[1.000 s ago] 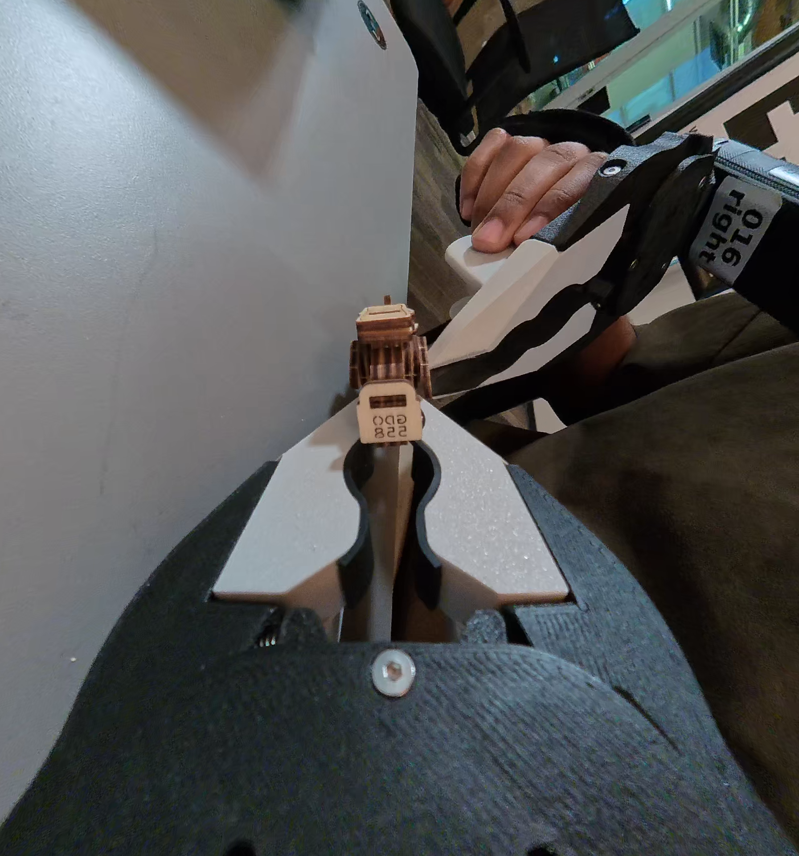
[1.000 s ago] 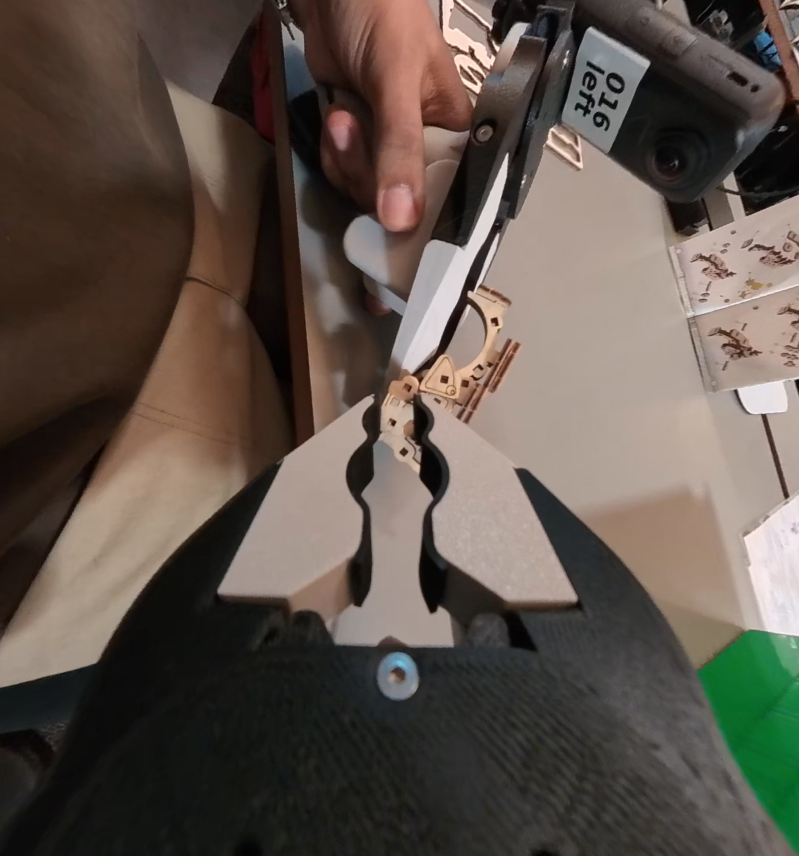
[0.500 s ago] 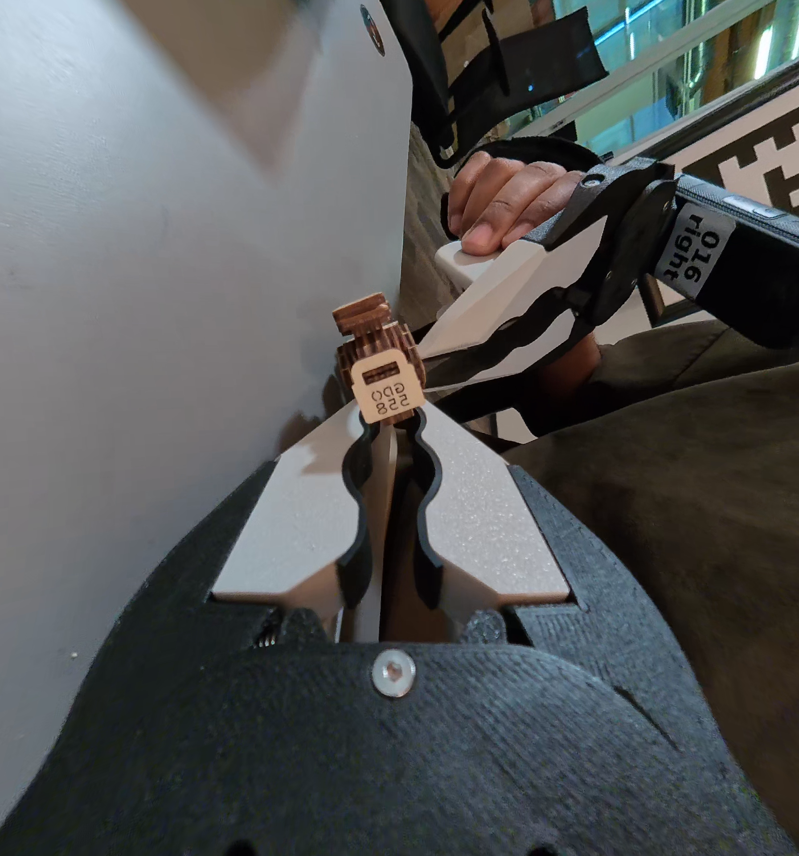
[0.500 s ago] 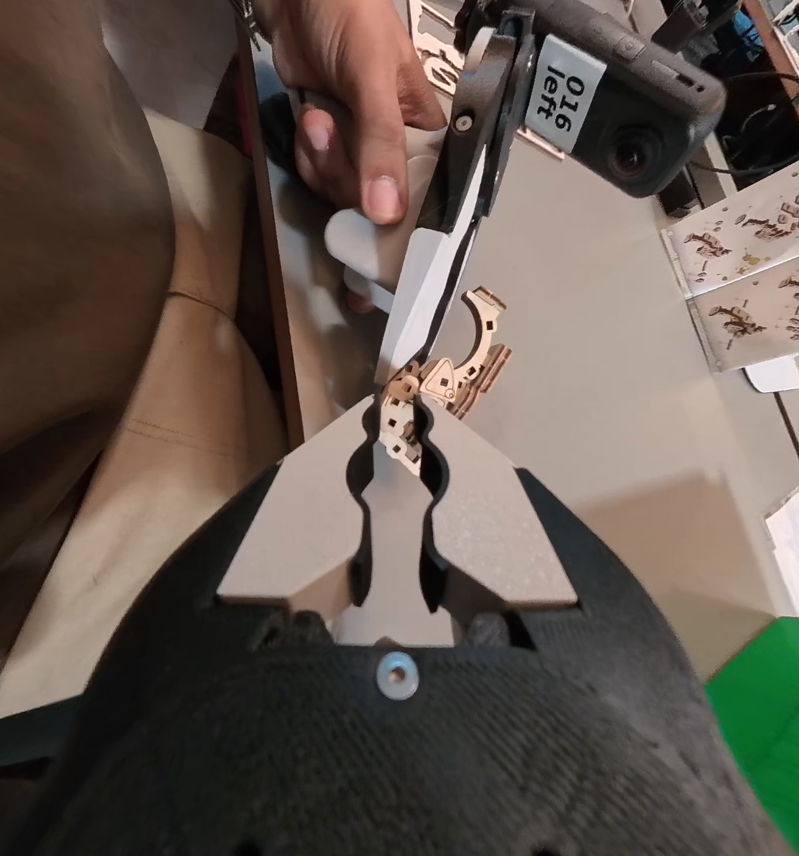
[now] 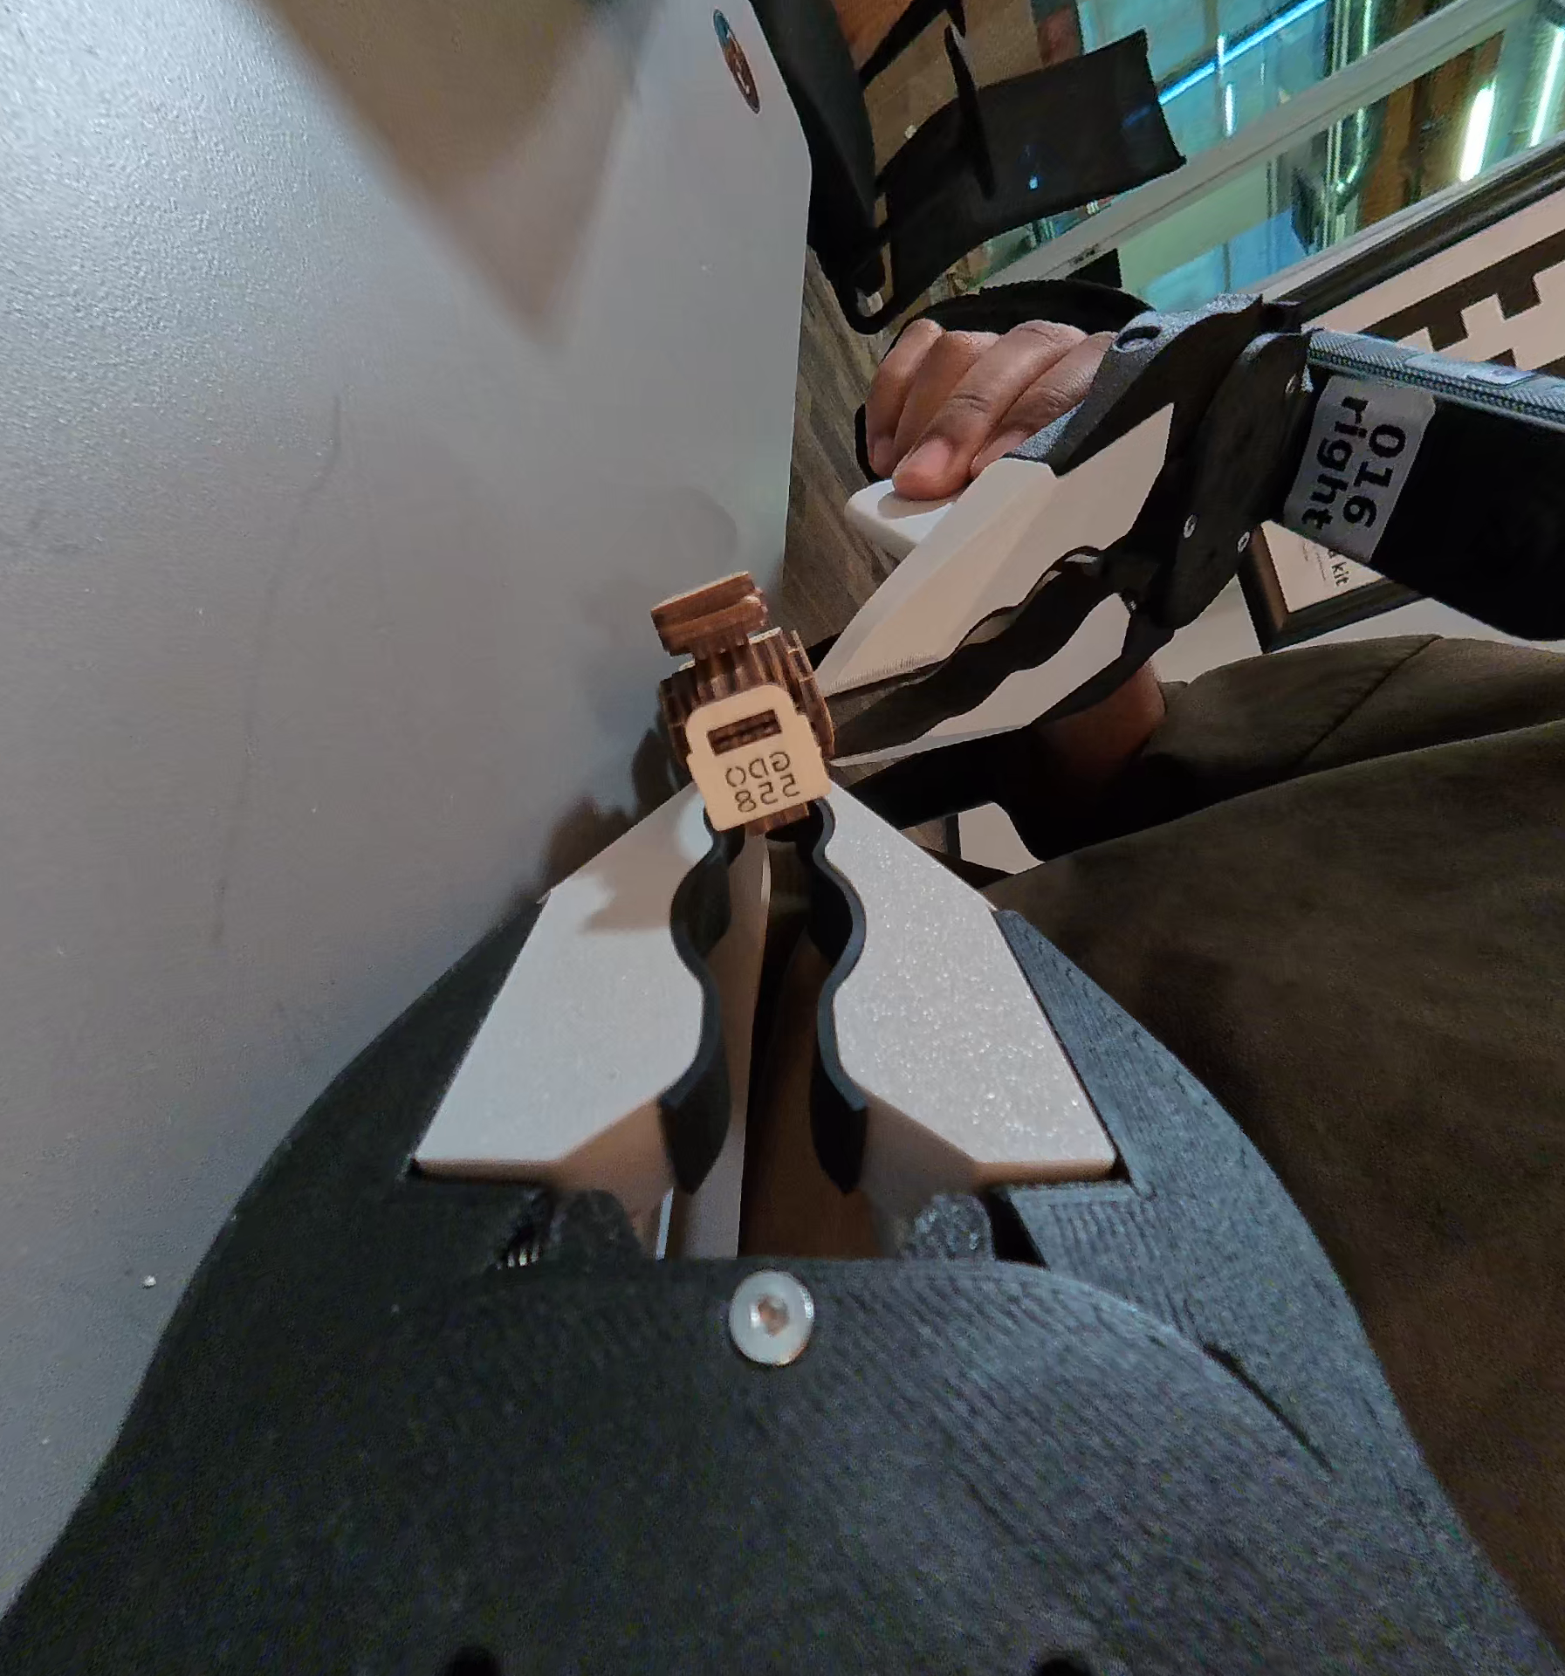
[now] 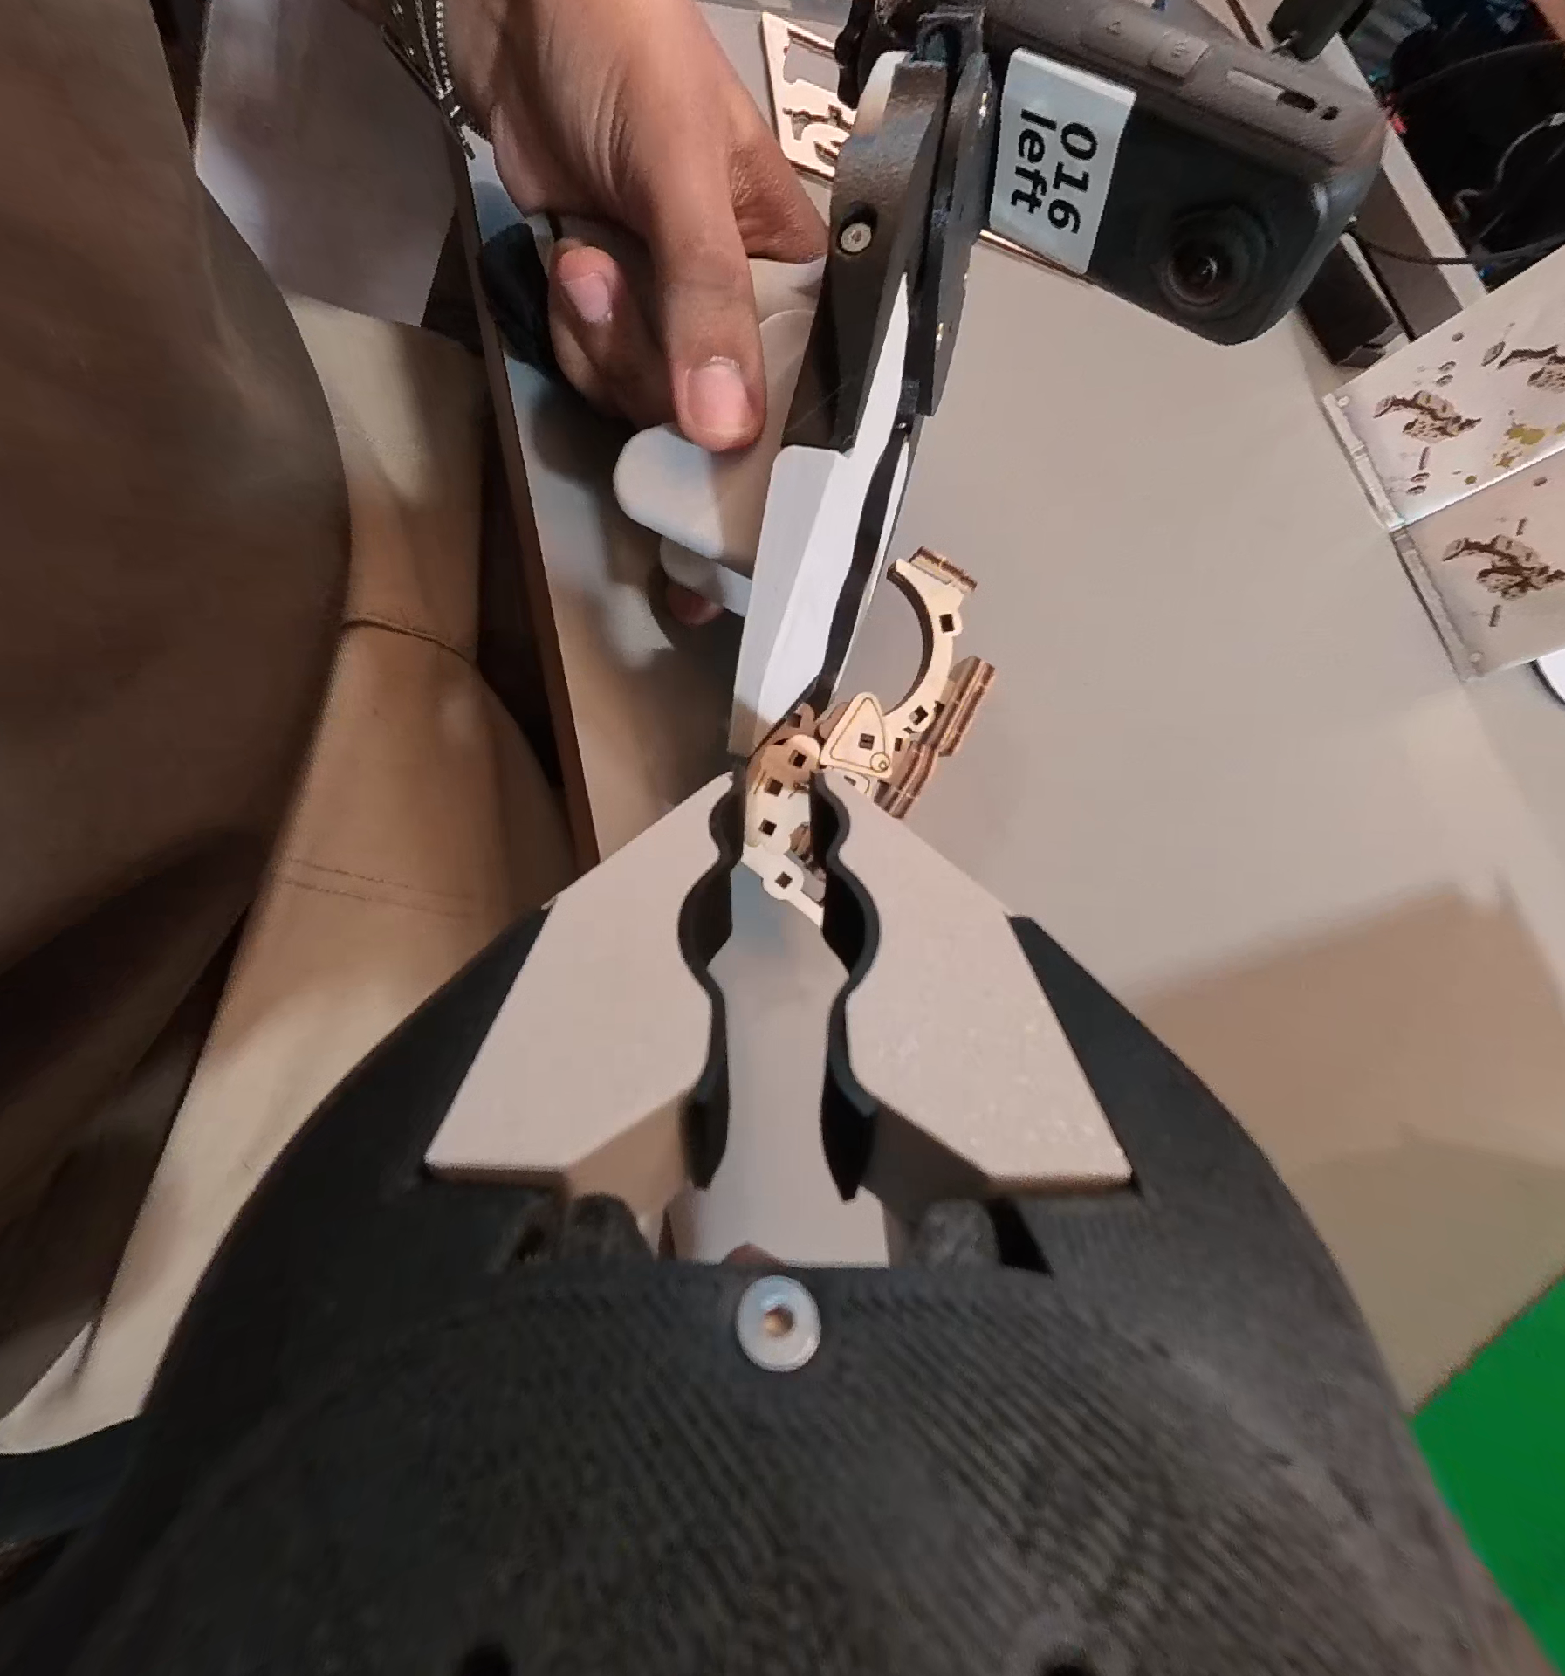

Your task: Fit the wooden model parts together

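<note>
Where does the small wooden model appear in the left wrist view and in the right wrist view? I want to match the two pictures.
Left wrist view: the wooden model sits just above centre, clamped at the left gripper tips.
Right wrist view: the wooden model sits just above centre, where both grippers' tips meet, at the right gripper.
Shared landmark: the grey table.

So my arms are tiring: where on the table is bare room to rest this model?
Bare grey tabletop lies between the small layered wooden model and the printed instruction sheets. Crowded where both hand-held grippers meet.
</note>
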Demonstrator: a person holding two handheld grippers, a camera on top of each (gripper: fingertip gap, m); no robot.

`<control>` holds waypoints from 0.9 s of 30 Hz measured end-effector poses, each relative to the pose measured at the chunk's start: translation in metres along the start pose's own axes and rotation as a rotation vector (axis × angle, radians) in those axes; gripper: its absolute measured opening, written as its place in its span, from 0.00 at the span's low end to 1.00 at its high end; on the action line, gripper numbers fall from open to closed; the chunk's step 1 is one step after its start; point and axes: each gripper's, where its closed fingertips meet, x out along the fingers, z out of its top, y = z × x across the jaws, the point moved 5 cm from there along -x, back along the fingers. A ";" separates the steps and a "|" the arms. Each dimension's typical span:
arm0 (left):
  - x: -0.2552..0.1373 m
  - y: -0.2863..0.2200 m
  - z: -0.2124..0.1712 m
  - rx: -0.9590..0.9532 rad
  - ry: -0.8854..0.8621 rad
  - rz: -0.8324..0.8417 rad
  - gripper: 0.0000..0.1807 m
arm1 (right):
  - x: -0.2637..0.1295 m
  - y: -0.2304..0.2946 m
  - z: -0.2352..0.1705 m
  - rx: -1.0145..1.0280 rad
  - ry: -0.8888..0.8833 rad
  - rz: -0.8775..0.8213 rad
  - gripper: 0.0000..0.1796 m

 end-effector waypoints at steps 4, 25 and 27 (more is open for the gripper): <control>0.000 0.000 0.000 0.003 0.003 0.002 0.04 | 0.000 0.000 0.000 0.023 -0.005 0.012 0.07; 0.000 0.001 0.002 -0.004 -0.013 0.007 0.03 | 0.000 -0.002 0.000 0.095 -0.015 0.038 0.07; -0.001 0.002 0.002 -0.012 -0.016 0.005 0.03 | 0.001 -0.001 0.000 0.086 -0.015 0.031 0.07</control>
